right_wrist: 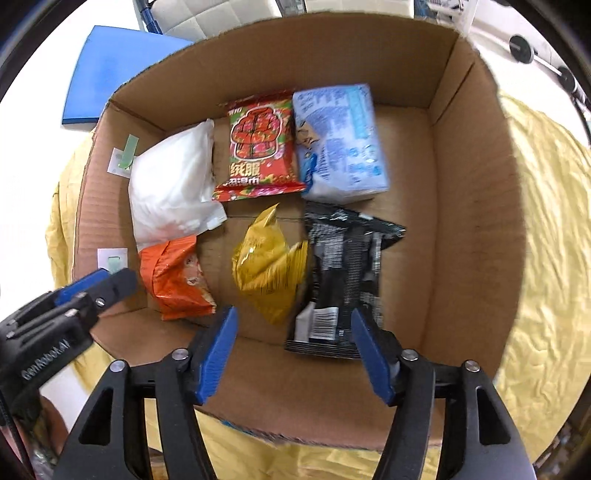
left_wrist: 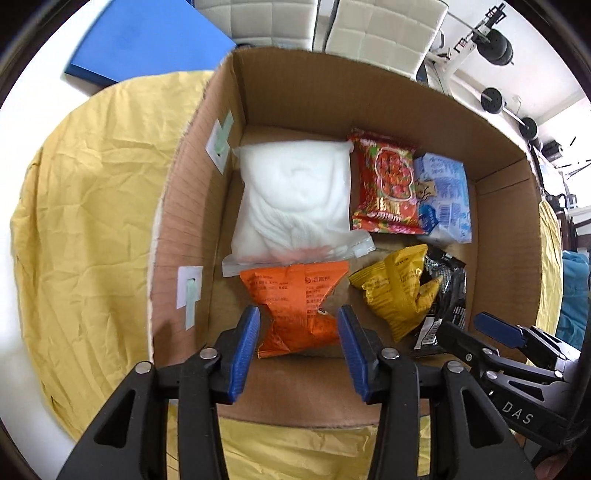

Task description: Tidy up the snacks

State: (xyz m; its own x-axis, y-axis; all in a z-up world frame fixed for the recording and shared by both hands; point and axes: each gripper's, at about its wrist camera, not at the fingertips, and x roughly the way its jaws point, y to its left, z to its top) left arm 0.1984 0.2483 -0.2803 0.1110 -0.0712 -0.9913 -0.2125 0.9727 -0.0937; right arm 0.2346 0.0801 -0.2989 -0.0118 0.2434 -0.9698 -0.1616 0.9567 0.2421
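Observation:
An open cardboard box [left_wrist: 295, 96] [right_wrist: 476, 206] holds several snack packs. In the back row lie a white bag [left_wrist: 295, 192] [right_wrist: 173, 184], a red packet [left_wrist: 388, 184] [right_wrist: 260, 147] and a pale blue pack [left_wrist: 443, 195] [right_wrist: 340, 144]. In the front row lie an orange bag [left_wrist: 299, 306] [right_wrist: 173, 280], a yellow bag [left_wrist: 395, 288] [right_wrist: 269, 266] and a black packet [left_wrist: 447, 295] [right_wrist: 343, 277]. My left gripper [left_wrist: 299, 328] hangs open above the orange bag. My right gripper [right_wrist: 295, 332] stands open over the near end of the yellow and black packs.
The box sits on a crumpled yellow cloth [left_wrist: 92, 206] [right_wrist: 546, 258] over a white table. A blue board [left_wrist: 147, 37] [right_wrist: 110, 70] lies behind the box at the left. White padded chairs [left_wrist: 384, 33] and gym weights [left_wrist: 495, 99] stand beyond.

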